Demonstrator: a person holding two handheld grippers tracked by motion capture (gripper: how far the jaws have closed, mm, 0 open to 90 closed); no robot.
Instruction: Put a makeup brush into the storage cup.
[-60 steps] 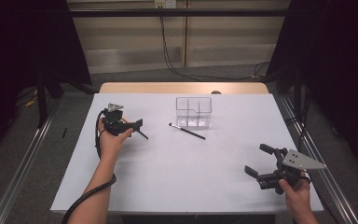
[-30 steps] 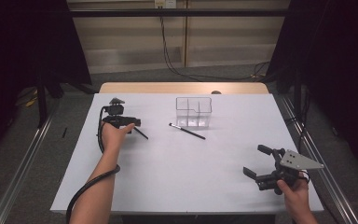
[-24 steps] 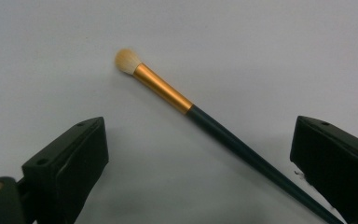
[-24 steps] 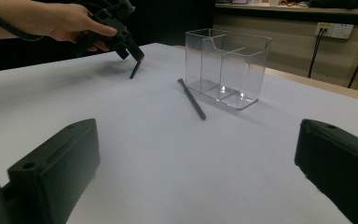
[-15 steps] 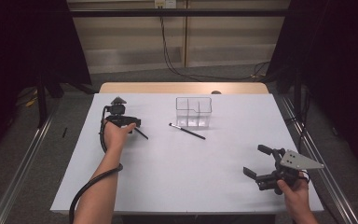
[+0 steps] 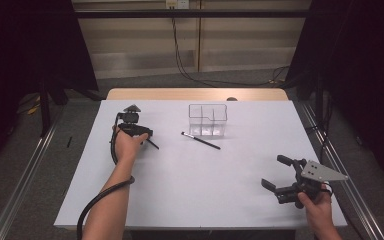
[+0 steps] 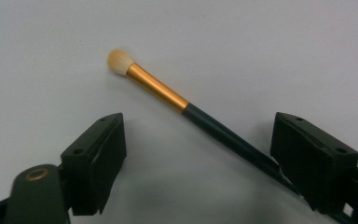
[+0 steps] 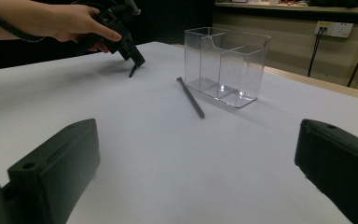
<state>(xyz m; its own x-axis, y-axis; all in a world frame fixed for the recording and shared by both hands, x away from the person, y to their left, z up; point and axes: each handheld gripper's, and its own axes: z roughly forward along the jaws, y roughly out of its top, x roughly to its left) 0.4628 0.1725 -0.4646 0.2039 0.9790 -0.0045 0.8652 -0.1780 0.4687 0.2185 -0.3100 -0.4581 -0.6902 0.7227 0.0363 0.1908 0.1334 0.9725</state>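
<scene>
a: what am i seeing on the white table (image 6: 180, 200)?

b: i hold a pair of tongs in each hand. my left tongs (image 7: 198, 161) are lowered over a small makeup brush (image 7: 177, 100) that lies flat on the table's left side. its pale tuft and gold collar point away from me, and its dark handle runs back between the jaws. the jaws have just been closing, but they stand spread either side of the handle with a gap on the left, so nothing is pinched yet.

a: and your other hand?

b: my right tongs (image 6: 280, 175) rest near the front right corner, jaws spread and holding nothing. a clear divided box (image 6: 208, 120) stands toward the back, with a second dark brush (image 6: 200, 140) just in front of it.

a: how would you grip well?

b: i think i should centre the handle between the pads, keep them low against the table, and squeeze evenly so the thin stick does not roll or flick away.
</scene>
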